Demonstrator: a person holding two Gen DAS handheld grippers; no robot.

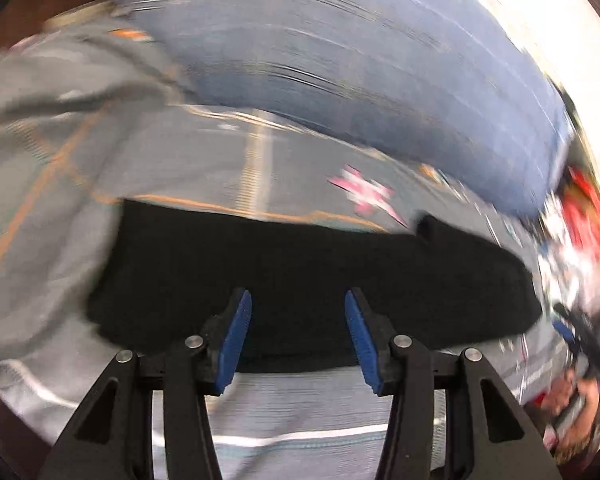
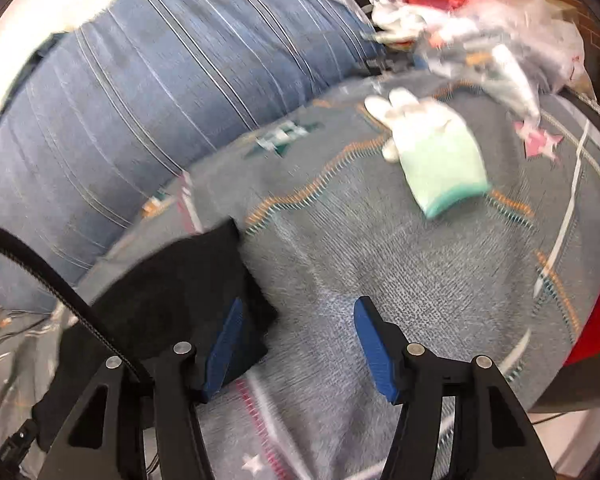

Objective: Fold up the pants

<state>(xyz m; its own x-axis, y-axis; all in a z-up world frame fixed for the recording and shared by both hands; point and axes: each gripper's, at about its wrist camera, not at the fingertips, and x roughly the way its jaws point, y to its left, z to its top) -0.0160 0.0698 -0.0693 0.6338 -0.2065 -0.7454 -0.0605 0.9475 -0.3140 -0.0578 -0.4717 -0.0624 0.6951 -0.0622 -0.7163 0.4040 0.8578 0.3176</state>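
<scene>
Home bedroom, looks like; work surface is a bed with a grey patterned bedsheet [image 2: 400,264]; blue striped pillow [image 2: 148,92] behind it; white glove [image 2: 432,152] lying on the sheet; heap of plastic bags [image 2: 500,28] at far edge

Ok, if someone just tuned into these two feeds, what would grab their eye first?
Probably the black pants, a dark folded slab across the grey patterned bedspread right in front of the open left gripper. Next, the white and green glove lying loose on the bedspread beyond the open right gripper, with the blue striped pillow behind.
</scene>
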